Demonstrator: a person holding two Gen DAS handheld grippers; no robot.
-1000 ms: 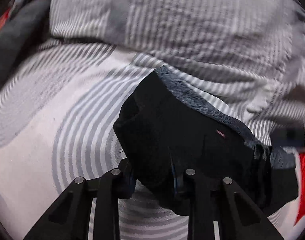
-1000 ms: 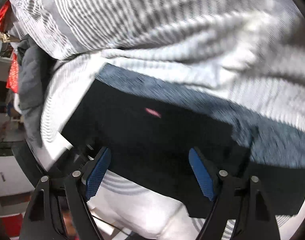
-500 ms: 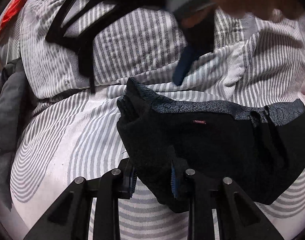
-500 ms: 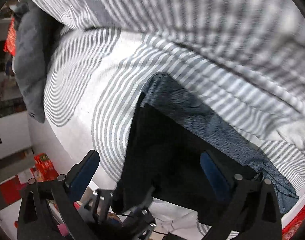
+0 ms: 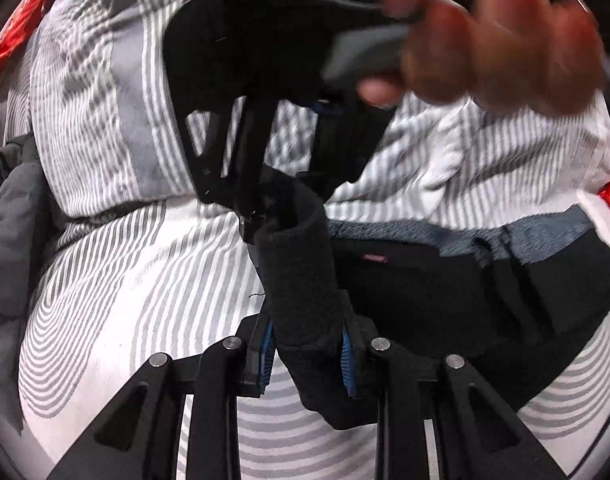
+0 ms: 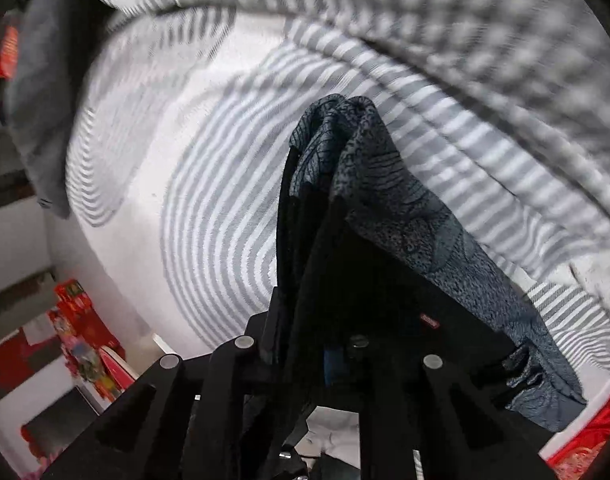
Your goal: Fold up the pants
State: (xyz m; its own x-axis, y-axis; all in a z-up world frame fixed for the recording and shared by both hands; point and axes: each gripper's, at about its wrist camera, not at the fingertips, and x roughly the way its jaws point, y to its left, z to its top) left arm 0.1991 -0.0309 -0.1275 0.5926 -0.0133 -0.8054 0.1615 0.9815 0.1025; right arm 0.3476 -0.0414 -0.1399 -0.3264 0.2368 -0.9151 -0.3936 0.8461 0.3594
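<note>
Gripping from both ends now, the two tools share one fold of the black pants [image 5: 445, 292], which lie on the striped bedsheet [image 5: 137, 280] below the striped duvet [image 5: 105, 92]. A second ago the right gripper [image 5: 281, 200] hung wide open above the cloth; it has since swung round, dropped onto the bunched edge and closed, so in its own view the patterned grey waistband [image 6: 389, 208] and dark fabric rise straight out of its fingers. The left gripper [image 5: 307, 356] keeps its blue-padded fingers [image 5: 267, 354] pressed narrowly on a rolled black ridge of the same fold. The person's right hand [image 5: 501, 36] blurs overhead. With both ends pinched, the fold looks ready to be lifted and carried across.
</note>
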